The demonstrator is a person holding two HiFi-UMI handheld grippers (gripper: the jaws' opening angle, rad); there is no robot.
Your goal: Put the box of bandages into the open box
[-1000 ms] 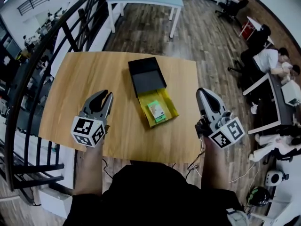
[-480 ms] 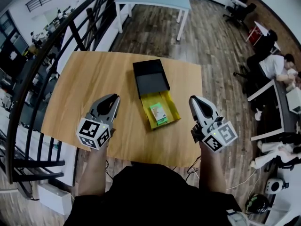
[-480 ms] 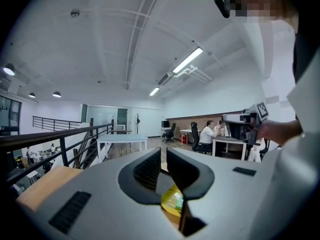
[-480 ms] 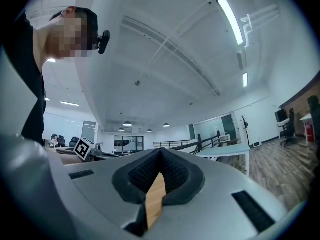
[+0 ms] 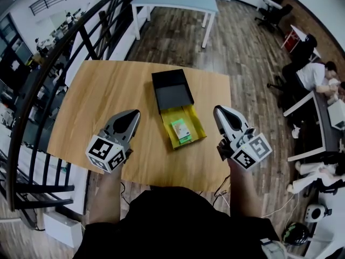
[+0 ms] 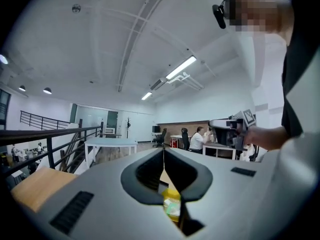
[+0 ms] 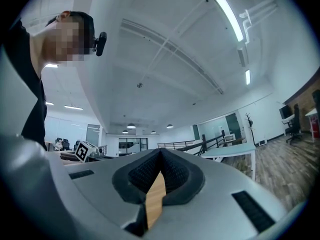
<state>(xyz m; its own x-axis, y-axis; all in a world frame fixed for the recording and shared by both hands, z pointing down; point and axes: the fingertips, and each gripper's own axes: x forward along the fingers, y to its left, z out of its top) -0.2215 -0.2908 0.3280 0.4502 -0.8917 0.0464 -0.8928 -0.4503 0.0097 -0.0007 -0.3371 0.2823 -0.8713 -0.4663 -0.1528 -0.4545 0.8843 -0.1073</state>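
Small green-and-white bandage box [image 5: 180, 130] lies flat inside the open yellow box [image 5: 198, 124] on the wooden table [image 5: 97, 101]. Its long axis runs away from you, far end leaning slightly left. Your left gripper [image 5: 135, 113] jaws have just closed, pressed together on nothing; right gripper [image 5: 217, 110] jaws also together, empty.

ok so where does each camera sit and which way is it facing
Head view: on the person's head, steeply down at the light wooden table; both forearms, left tongs and right tongs show.
Left gripper view: on the left tongs, level along jaws just closed on nothing, toward the yellow open box; torso at right.
Right gripper view: on the right tongs, slightly upward across the table; shoulder at left.
Shared: each gripper view shows the other tongs.
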